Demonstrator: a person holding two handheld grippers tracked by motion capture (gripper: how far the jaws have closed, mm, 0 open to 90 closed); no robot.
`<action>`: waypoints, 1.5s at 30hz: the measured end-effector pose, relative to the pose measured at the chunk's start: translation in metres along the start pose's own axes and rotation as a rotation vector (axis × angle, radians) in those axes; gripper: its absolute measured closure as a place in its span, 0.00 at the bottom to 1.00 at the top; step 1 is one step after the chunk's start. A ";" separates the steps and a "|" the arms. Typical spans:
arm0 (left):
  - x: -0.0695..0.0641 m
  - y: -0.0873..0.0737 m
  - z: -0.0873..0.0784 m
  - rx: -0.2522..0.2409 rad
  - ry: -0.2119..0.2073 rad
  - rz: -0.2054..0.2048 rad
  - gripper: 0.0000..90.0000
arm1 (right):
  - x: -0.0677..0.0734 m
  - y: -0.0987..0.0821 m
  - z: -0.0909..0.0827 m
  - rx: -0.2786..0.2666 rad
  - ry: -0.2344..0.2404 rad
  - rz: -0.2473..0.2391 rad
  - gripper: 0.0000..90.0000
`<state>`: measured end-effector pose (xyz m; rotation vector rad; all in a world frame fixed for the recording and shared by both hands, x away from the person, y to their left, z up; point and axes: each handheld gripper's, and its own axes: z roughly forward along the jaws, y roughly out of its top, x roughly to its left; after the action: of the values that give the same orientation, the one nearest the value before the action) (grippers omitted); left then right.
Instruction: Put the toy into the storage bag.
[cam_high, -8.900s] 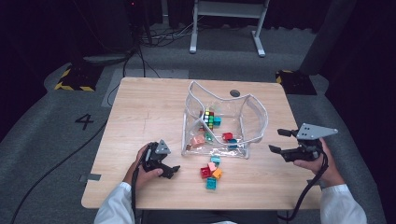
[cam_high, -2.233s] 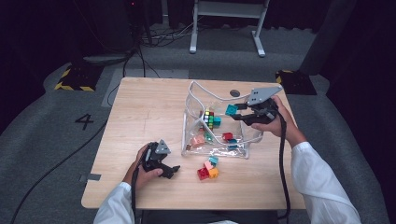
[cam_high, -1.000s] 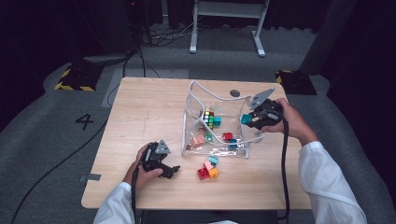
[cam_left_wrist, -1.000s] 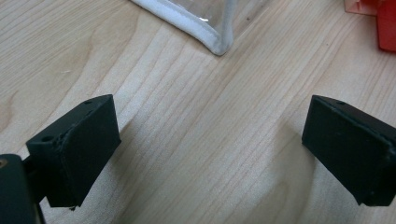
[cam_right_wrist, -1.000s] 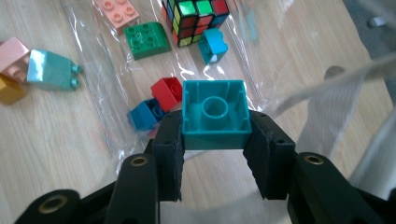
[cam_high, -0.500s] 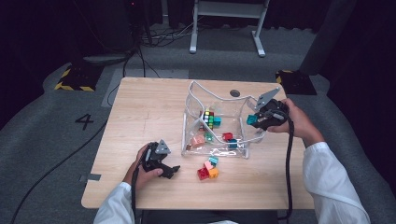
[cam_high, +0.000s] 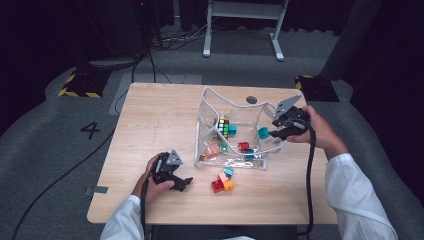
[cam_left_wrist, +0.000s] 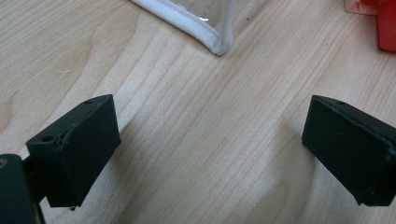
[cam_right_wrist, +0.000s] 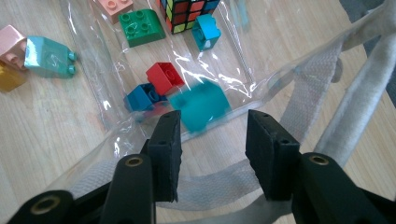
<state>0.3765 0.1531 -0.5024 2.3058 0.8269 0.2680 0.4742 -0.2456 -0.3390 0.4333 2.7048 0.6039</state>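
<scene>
From above, the right gripper (cam_high: 274, 131) hung over the clear plastic bag (cam_high: 212, 107), a teal toy block (cam_high: 263, 132) just off its tips. The left gripper (cam_left_wrist: 212, 149) stood spread over bare wooden table (cam_left_wrist: 201, 154). The right gripper's jaws had just been opening, the blurred block (cam_right_wrist: 201, 109) loose beyond them.

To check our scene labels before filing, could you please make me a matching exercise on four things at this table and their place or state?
Things:
1. puzzle cube
2. orange block
3. left gripper
4. clear bag

Place or state:
a. open over bare wood
b. inside the clear bag
c. edged with white trim
d. on the table, outside the clear bag

Pairs: 1-b, 2-d, 3-a, 4-c
</scene>
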 end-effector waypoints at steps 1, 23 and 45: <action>0.000 0.000 0.000 0.001 -0.002 -0.004 0.05 | 0.000 0.000 0.000 0.000 -0.002 0.002 0.63; 0.000 0.000 0.000 0.001 -0.002 -0.003 0.05 | 0.003 -0.003 -0.010 -0.095 -0.033 -0.002 0.52; 0.000 0.000 0.000 0.001 -0.001 -0.003 0.05 | 0.045 -0.065 -0.074 -0.507 -0.133 0.208 0.31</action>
<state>0.3763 0.1530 -0.5024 2.3056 0.8302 0.2657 0.3909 -0.3119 -0.3170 0.5903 2.2810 1.2288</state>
